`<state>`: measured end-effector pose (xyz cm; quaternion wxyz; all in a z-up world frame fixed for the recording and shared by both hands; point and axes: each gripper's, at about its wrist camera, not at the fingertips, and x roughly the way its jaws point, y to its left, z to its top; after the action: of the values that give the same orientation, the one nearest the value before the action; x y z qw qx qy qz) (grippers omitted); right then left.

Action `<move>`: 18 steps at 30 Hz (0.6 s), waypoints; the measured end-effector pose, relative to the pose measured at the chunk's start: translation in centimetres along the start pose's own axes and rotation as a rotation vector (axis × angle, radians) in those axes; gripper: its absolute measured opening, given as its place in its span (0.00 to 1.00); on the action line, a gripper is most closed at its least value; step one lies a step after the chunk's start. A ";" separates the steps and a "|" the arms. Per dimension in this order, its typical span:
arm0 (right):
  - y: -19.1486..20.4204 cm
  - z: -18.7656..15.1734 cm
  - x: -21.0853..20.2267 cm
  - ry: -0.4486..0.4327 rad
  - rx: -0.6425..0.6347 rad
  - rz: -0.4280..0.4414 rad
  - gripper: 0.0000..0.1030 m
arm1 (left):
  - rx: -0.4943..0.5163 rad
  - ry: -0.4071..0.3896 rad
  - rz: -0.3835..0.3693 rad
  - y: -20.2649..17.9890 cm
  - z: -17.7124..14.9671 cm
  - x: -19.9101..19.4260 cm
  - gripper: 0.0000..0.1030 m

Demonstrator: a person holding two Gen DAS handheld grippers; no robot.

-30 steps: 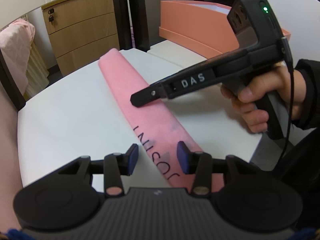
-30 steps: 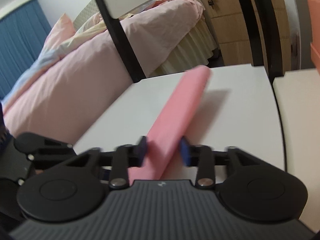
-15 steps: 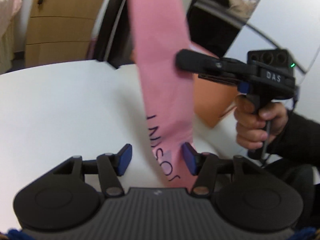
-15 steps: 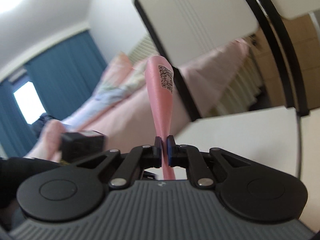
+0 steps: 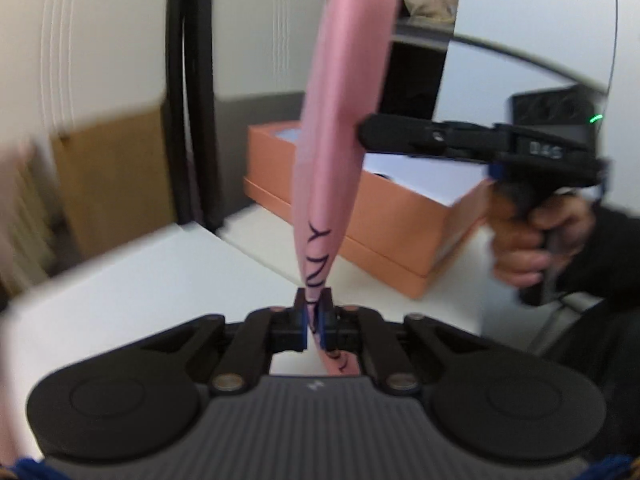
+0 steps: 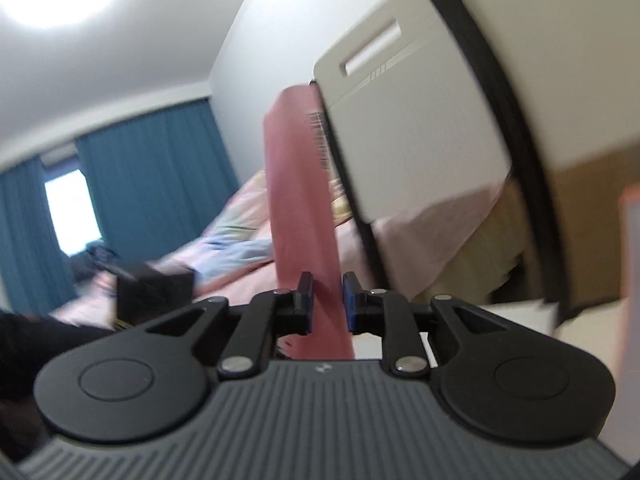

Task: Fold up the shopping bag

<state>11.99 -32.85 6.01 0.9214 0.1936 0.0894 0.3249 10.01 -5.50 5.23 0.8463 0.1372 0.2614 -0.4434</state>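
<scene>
We note the smooth white desk (image 5: 152,280) carrying a rigid orange box (image 5: 384,224) with sharp corners. Above the desk the shopping bag (image 5: 340,120), a long narrow band of soft matte pink fabric with dark lettering, stands lifted upright. Left tongs (image 5: 314,322): pads pressed together, pinching the bag's lower end. Right tongs (image 6: 328,306): pads slightly parted, the band running between them; whether they grip it we cannot tell.

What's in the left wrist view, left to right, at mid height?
Tan wooden cabinet → black vertical post → folded pink shopping bag strip → black right gripper touching the strip's side → hand on its handle.
</scene>
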 end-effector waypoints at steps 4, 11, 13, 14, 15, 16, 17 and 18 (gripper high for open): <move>2.1 0.8 -1.6 -0.076 -0.157 -0.113 0.19 | 0.145 -0.006 0.292 -1.9 3.1 -1.3 0.05; 6.3 -0.7 -1.1 -0.067 -0.588 -0.304 0.19 | 0.565 0.013 0.927 -4.9 1.8 -0.2 0.04; 7.6 -2.0 -0.3 -0.037 -0.758 -0.320 0.19 | 0.630 0.064 0.966 -5.3 0.0 0.5 0.04; 8.3 -2.8 0.0 -0.014 -0.854 -0.324 0.16 | 0.651 0.088 0.966 -5.4 -0.7 0.7 0.04; 9.0 -3.7 0.3 0.010 -0.949 -0.328 0.16 | 0.676 0.103 0.955 -5.7 -1.2 0.9 0.04; 9.6 -4.5 0.7 0.032 -1.035 -0.330 0.16 | 0.718 0.114 0.953 -6.1 -1.9 0.9 0.04; 10.0 -5.2 1.3 0.054 -1.100 -0.332 0.16 | 0.759 0.125 0.950 -6.4 -2.6 1.0 0.04; 10.5 -5.9 1.9 0.075 -1.158 -0.334 0.17 | 0.798 0.137 0.944 -6.8 -3.2 1.2 0.04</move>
<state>5.81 -22.44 4.88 0.9117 -0.3678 -0.0405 0.1783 3.90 -8.67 1.90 0.8159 0.5718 0.0405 -0.0750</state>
